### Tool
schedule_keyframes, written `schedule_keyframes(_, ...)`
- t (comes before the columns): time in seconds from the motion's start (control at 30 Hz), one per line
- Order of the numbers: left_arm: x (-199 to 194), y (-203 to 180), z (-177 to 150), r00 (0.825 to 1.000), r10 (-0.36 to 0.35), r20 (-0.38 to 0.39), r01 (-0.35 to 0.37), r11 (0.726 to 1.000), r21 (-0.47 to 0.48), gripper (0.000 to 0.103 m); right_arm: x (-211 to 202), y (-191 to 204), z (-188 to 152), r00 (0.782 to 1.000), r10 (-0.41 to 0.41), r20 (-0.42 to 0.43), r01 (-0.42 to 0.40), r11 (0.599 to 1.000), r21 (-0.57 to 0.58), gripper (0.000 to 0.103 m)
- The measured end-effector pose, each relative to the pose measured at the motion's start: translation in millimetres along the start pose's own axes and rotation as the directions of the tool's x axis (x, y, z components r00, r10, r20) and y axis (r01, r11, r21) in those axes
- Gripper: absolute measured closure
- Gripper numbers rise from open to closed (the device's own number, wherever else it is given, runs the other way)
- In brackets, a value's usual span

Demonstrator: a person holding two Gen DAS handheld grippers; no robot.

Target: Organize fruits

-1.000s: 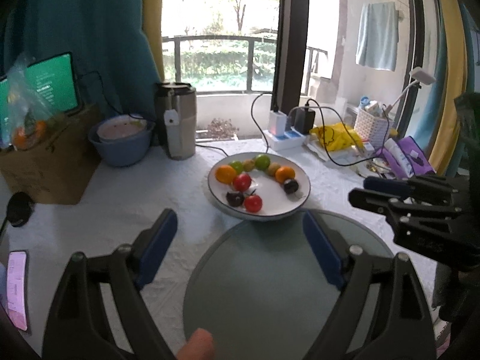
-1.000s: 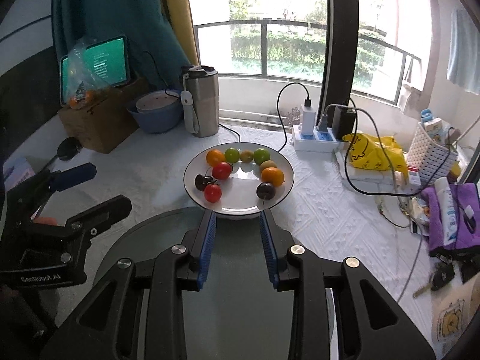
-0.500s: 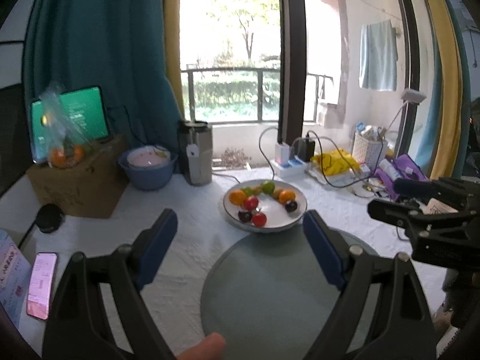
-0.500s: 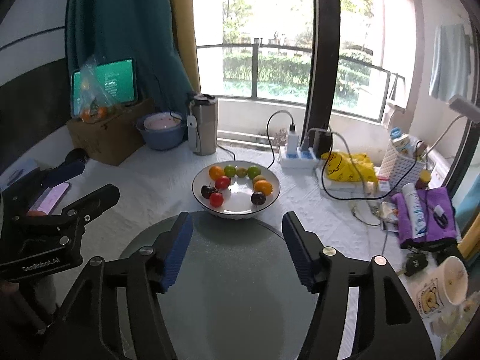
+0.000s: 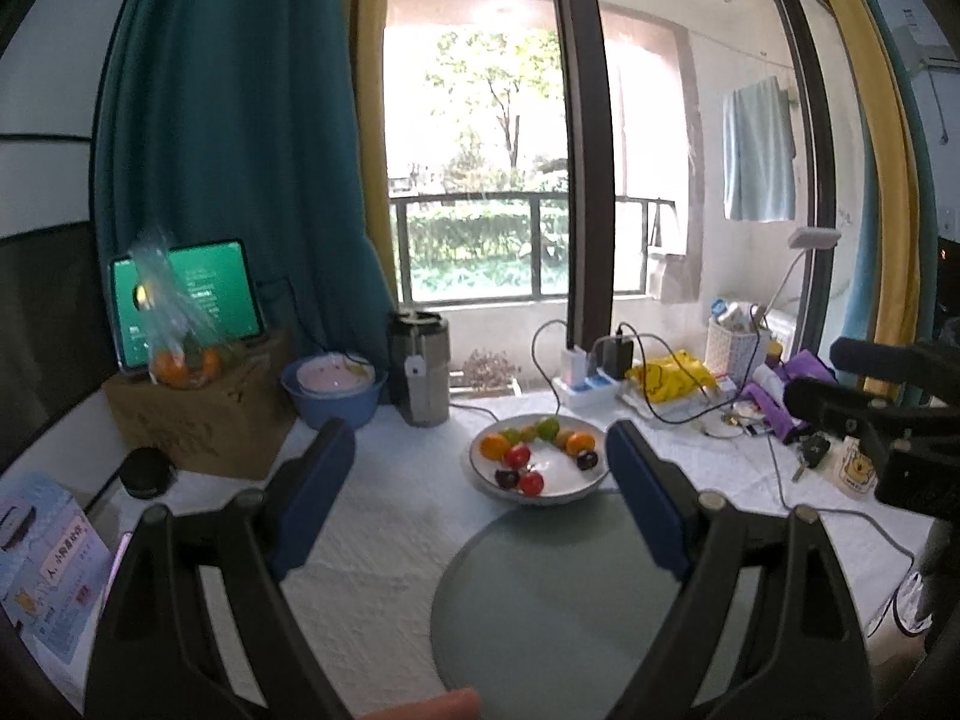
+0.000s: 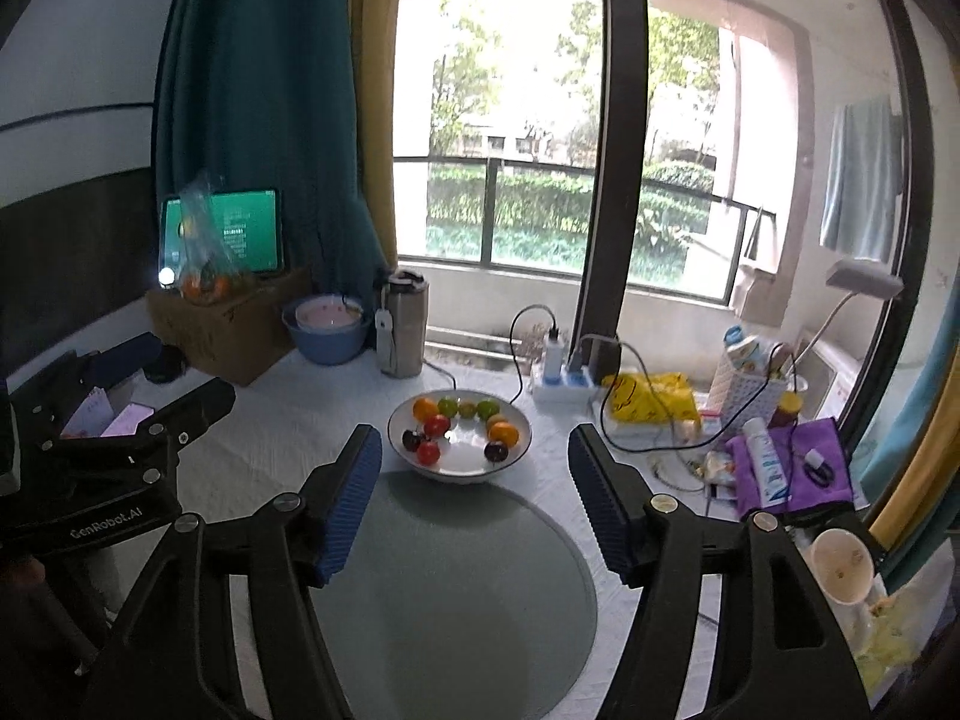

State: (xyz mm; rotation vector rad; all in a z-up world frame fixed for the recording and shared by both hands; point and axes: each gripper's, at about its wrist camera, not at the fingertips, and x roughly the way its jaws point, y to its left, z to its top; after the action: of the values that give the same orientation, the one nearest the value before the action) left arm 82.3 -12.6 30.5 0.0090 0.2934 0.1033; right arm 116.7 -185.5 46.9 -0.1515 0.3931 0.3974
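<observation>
A white bowl (image 5: pixel 540 498) (image 6: pixel 459 477) of fruit stands on the white tablecloth, just beyond a round grey-green glass disc (image 5: pixel 570 600) (image 6: pixel 456 588). In it lie an orange (image 5: pixel 493 447), a red tomato (image 5: pixel 517 455), a green fruit (image 5: pixel 547 427), a dark plum (image 5: pixel 507 478) and several more. My left gripper (image 5: pixel 477 444) hangs open above the disc, well short of the bowl, with nothing in it. My right gripper (image 6: pixel 474 444) is beside it on the right, its jaws opening with nothing between them. Each also appears in the other's view: the right gripper (image 5: pixel 816 375) and the left gripper (image 6: pixel 186 375).
A steel tumbler (image 5: pixel 420 372) and a blue basin (image 5: pixel 333 390) stand behind the bowl. A cardboard box (image 5: pixel 198 420) at the left carries a tablet and a bag of oranges. A power strip (image 6: pixel 561 384) with cables, a yellow bag (image 6: pixel 651 399), a purple cloth (image 6: pixel 792 468) and a cup (image 6: pixel 840 564) crowd the right.
Both grippers have drawn back and risen, so the bowl looks smaller and farther. The right gripper's jaws went from nearly shut to wide apart. The left jaws stayed open.
</observation>
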Motion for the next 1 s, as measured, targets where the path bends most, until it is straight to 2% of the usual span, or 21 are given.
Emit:
schedule_keyframes(0.27, -21, 2, 9, 0.998, 0.005, 0.056, -0.005, 1.000, 0.002, 0.016, -22, 7, 5, 0.999, -0.010, 0.043, 0.011, 1.000, -0.012, 0.034)
schedule_keyframes(1.0, -28, 0, 12, 0.998, -0.010, 0.070, 0.010, 1.000, 0.002, 0.016, -27, 10, 9, 0.998, -0.013, 0.058, 0.014, 1.000, -0.012, 0.034)
